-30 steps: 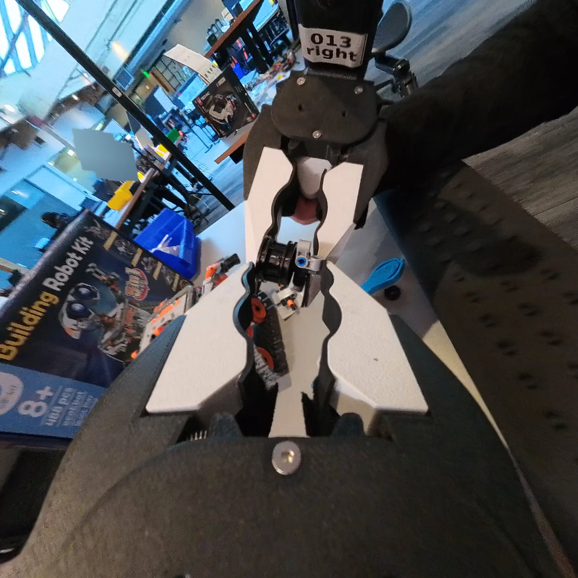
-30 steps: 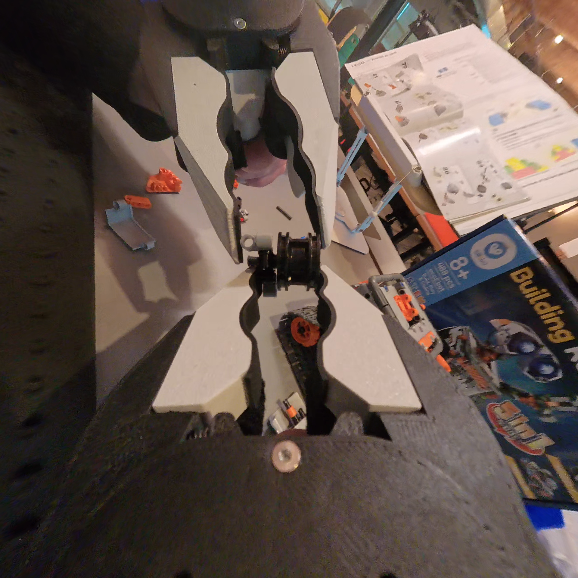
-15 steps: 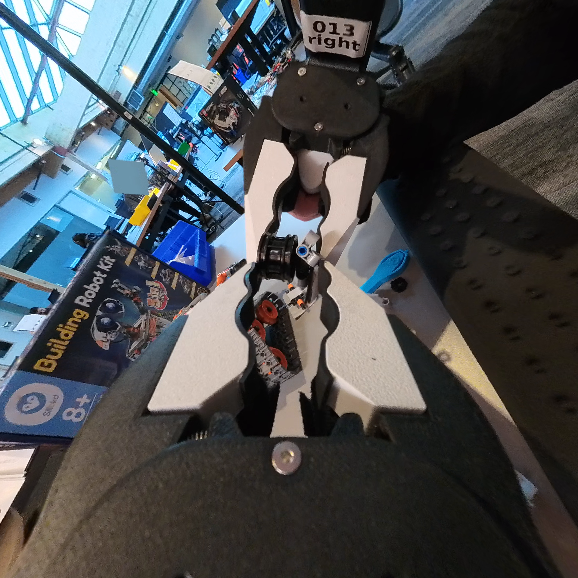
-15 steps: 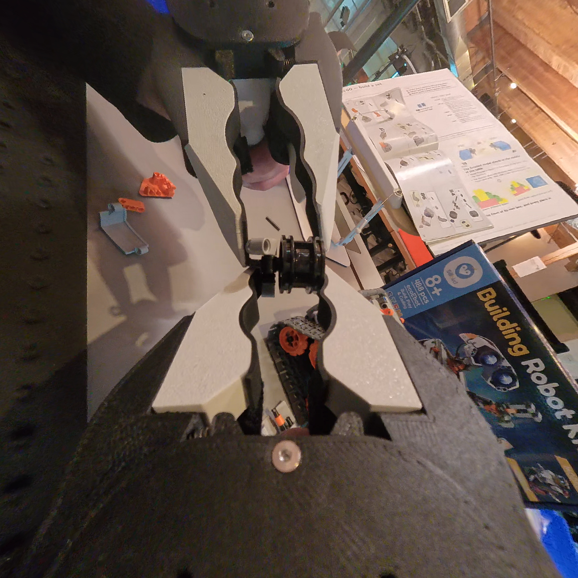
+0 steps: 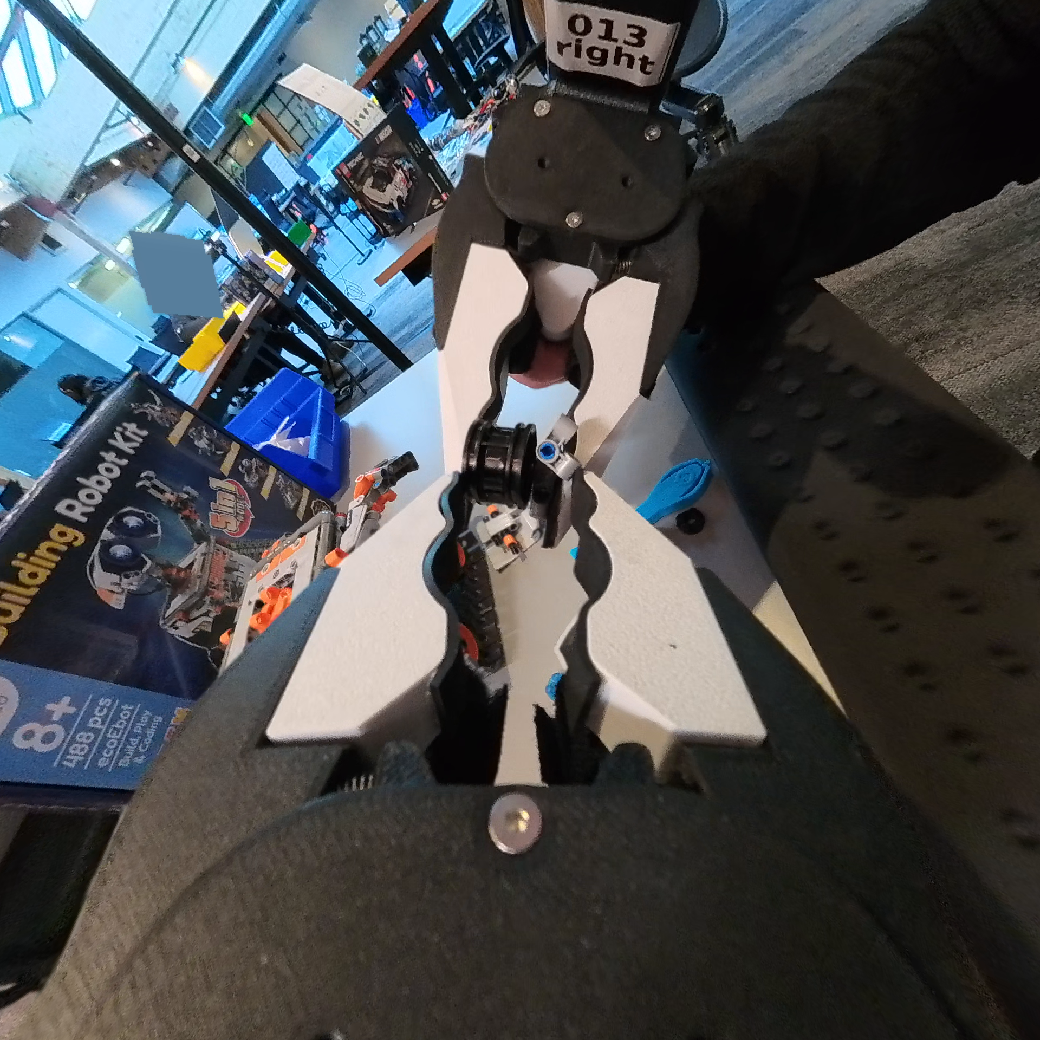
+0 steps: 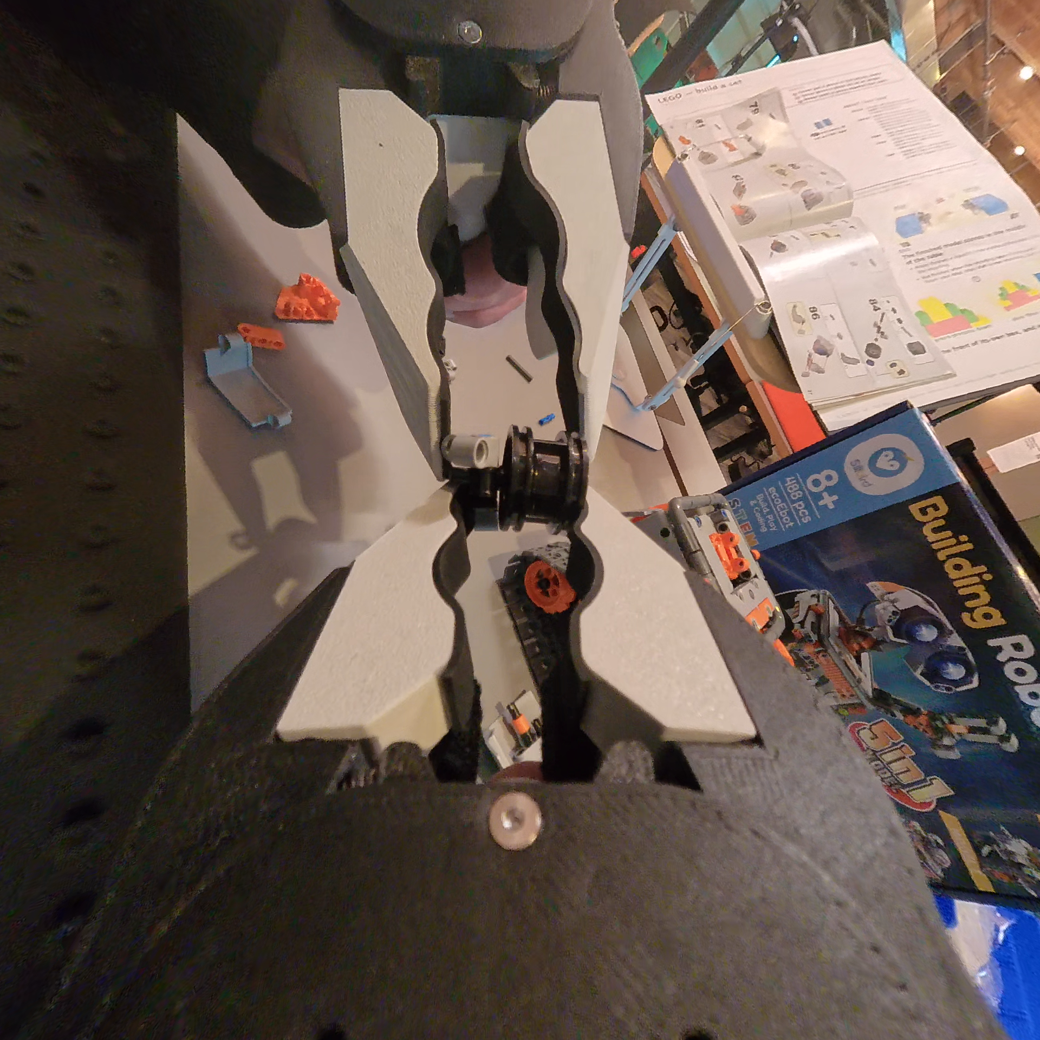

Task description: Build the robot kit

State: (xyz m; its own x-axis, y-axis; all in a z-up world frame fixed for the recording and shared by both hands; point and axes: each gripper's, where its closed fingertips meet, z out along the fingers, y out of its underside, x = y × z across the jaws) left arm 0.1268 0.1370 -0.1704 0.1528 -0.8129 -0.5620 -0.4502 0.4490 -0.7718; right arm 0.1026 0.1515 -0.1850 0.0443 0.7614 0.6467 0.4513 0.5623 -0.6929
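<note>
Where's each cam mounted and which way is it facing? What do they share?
Left wrist view: on the left hand-held gripper, looking along its fingers at the black wheel and the facing right hand-held gripper; a dark sleeve shows.
Right wrist view: on the right hand-held gripper, looking the opposite way at the left one.
Shared: wheel, kit box, tracked model.
</note>
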